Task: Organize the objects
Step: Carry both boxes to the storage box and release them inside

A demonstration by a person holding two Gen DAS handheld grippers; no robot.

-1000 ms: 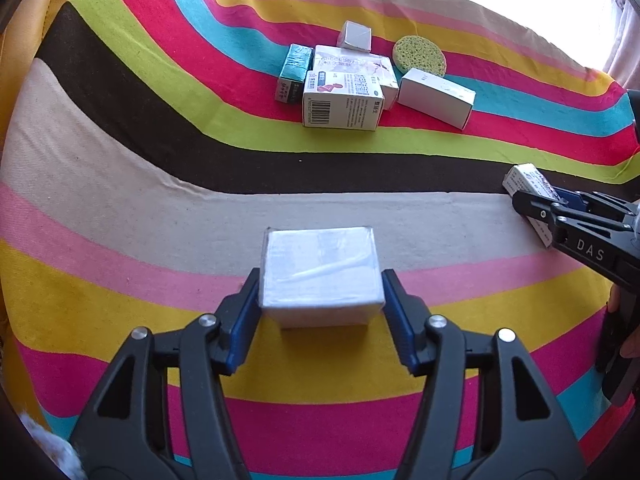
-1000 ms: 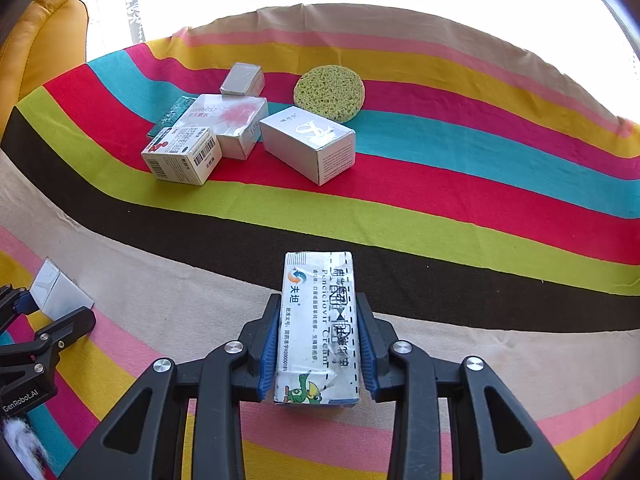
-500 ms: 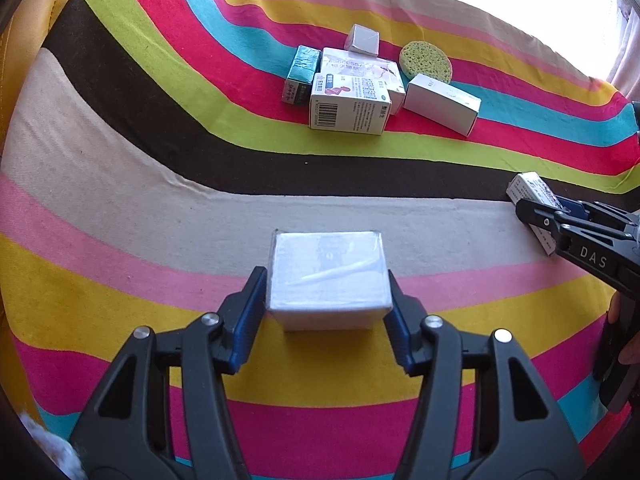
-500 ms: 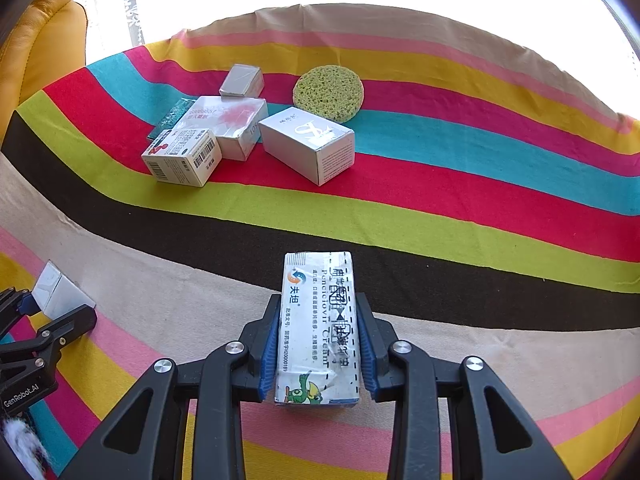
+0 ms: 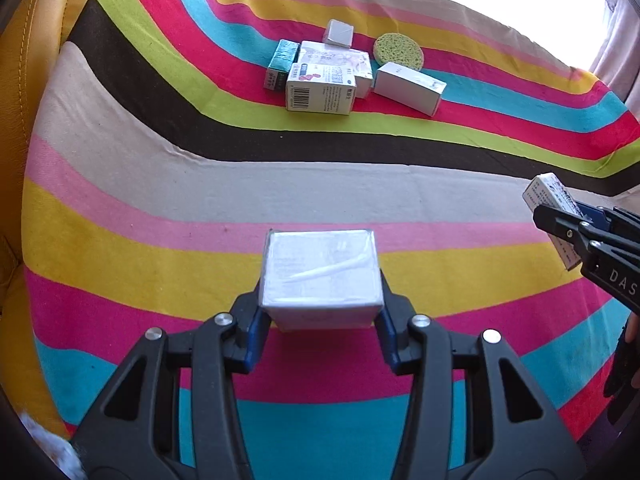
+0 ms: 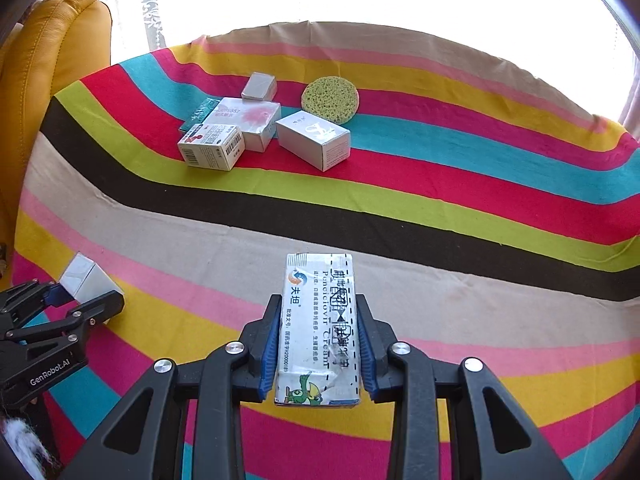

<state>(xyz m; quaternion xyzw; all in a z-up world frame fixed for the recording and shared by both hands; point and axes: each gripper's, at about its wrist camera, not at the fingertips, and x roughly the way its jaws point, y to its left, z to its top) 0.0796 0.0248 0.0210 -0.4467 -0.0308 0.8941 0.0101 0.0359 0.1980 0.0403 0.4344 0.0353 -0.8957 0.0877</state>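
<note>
Striped cloth, left claw closing on wrapped box, right claw clamps cream carton, base hidden.

Both cameras are riding just behind their jaws, looking steeply down and forward over the striped cloth. Each is catching the other from the side, and both are sharing the far cluster of boxes beside the green sponge.
</note>
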